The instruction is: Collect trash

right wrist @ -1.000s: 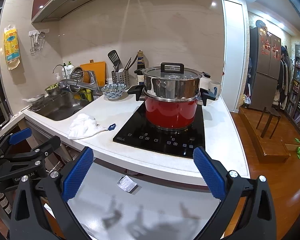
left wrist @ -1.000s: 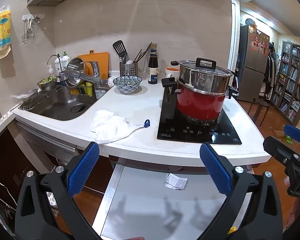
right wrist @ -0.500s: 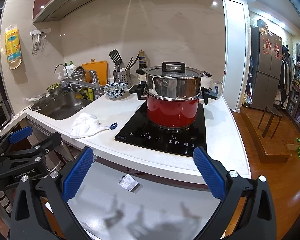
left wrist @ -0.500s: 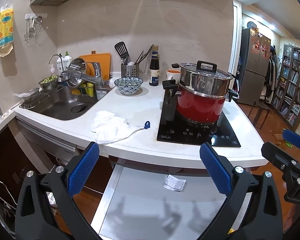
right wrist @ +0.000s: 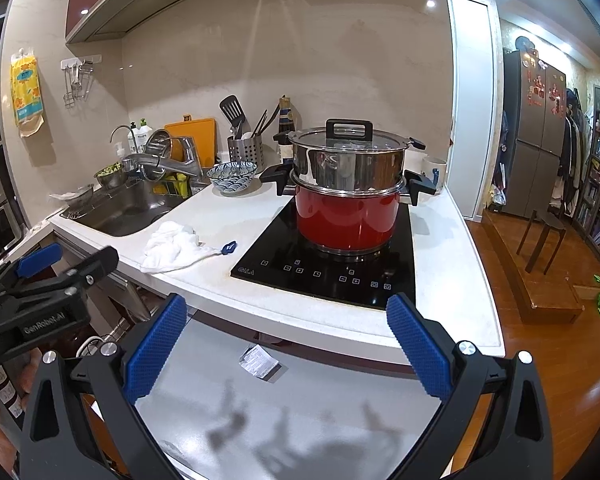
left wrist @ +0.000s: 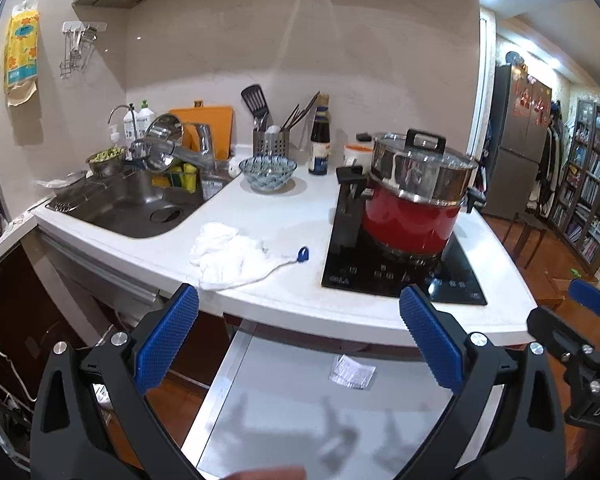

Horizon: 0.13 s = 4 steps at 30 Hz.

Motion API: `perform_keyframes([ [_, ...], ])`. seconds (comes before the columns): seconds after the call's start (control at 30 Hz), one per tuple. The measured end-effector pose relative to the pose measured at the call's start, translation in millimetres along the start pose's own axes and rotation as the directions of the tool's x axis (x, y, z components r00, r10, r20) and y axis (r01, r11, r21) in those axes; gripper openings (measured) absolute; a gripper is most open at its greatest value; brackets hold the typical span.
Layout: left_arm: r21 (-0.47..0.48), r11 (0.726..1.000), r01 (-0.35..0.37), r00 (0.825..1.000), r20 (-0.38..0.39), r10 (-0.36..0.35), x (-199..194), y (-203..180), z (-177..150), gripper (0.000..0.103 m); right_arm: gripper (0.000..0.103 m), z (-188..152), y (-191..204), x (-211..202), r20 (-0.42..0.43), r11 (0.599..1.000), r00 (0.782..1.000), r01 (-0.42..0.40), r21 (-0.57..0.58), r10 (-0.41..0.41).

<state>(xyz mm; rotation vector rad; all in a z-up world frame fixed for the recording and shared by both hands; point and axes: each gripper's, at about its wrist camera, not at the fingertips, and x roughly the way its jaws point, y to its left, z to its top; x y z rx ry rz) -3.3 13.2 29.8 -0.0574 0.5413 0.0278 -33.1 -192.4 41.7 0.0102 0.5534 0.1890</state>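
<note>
A small crumpled paper wrapper [left wrist: 351, 372] lies on a grey lower surface [left wrist: 284, 412] under the counter's front edge; it also shows in the right wrist view [right wrist: 259, 362]. A white crumpled cloth [left wrist: 230, 255] with a blue clip [left wrist: 302, 253] lies on the white counter [left wrist: 284, 216]; it also shows in the right wrist view [right wrist: 172, 247]. My left gripper [left wrist: 300, 340] is open and empty, in front of the counter. My right gripper [right wrist: 286, 346] is open and empty, to its right.
A red pot with a steel steamer [right wrist: 348, 192] stands on the black induction hob [right wrist: 332, 268]. A sink [left wrist: 136, 208], a patterned bowl [left wrist: 267, 173], a utensil holder [left wrist: 271, 145] and a sauce bottle [left wrist: 320, 140] stand behind. Wooden floor and bookshelves [left wrist: 592, 184] are to the right.
Both grippers have drawn slightly back and up from the counter; the view shifts a little. Both stay open. Nothing on the counter has moved.
</note>
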Motion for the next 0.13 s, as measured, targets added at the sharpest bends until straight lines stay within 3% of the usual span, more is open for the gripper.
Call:
perform_keyframes([
  [0.13,0.005,1.000,-0.016,1.000,-0.010,0.017,2.8,-1.8,-3.3,0.101,0.099,0.5,-0.9,1.3,-0.002,1.000,1.000,0.000,0.005,0.001],
])
